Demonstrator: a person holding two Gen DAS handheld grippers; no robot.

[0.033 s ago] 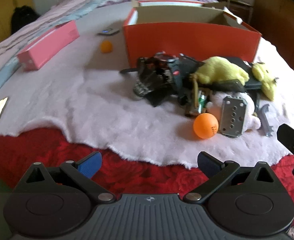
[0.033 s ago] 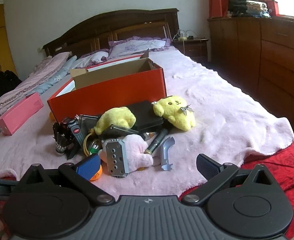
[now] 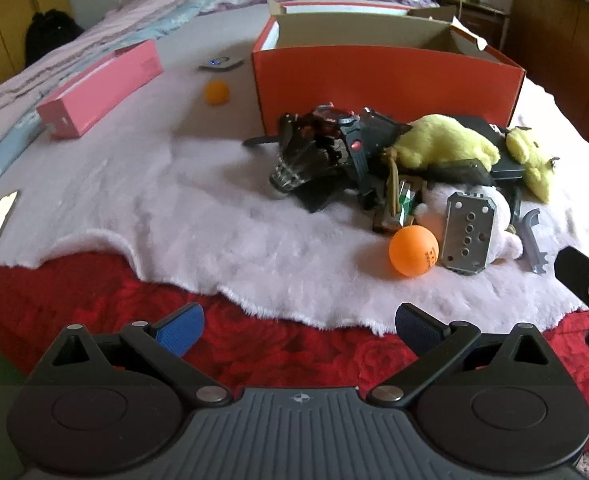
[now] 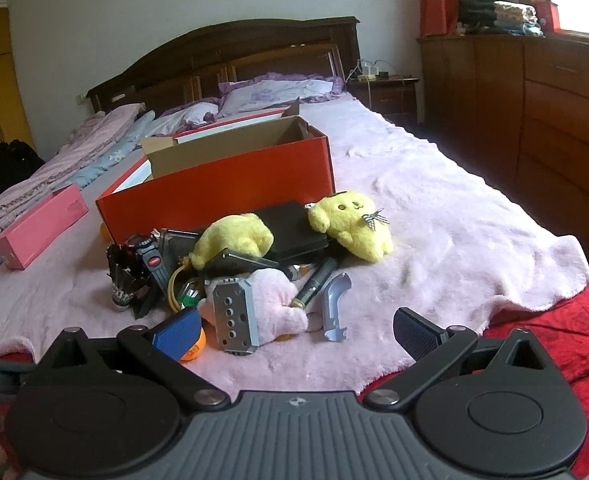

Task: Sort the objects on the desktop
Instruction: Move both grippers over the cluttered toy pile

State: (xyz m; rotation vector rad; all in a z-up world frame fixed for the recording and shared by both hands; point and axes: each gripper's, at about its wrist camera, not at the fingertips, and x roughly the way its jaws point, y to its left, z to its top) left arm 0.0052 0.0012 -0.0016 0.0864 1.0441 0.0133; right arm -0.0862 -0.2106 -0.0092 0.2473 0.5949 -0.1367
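**Both tools hanging wide open before a heap on the bed**

The left tool (image 3: 299, 330) is hovering over the red bedspread (image 3: 94, 300) with its blue pads spread wide and nothing between them. The right tool (image 4: 296, 330) is likewise standing released and empty, over the near edge of the pale pink blanket (image 4: 454, 220).

Just beyond the tools, the clutter is lying in one heap on the blanket: an orange ball (image 3: 413, 251) touching a grey perforated block (image 3: 470, 232), which is leaning on a pink plush (image 4: 278, 300). Beside them a grey curved bracket (image 4: 334, 308) is lying flat. Farther back, two yellow plush toys (image 4: 350, 228) are resting on a flat black case (image 4: 294, 228), with a black shuttlecock (image 3: 302, 160) to the left.

Behind the heap an open orange box (image 3: 386, 88) is standing. Well to its left, a second orange ball (image 3: 217, 92) and a pink box (image 3: 98, 88) are lying apart.
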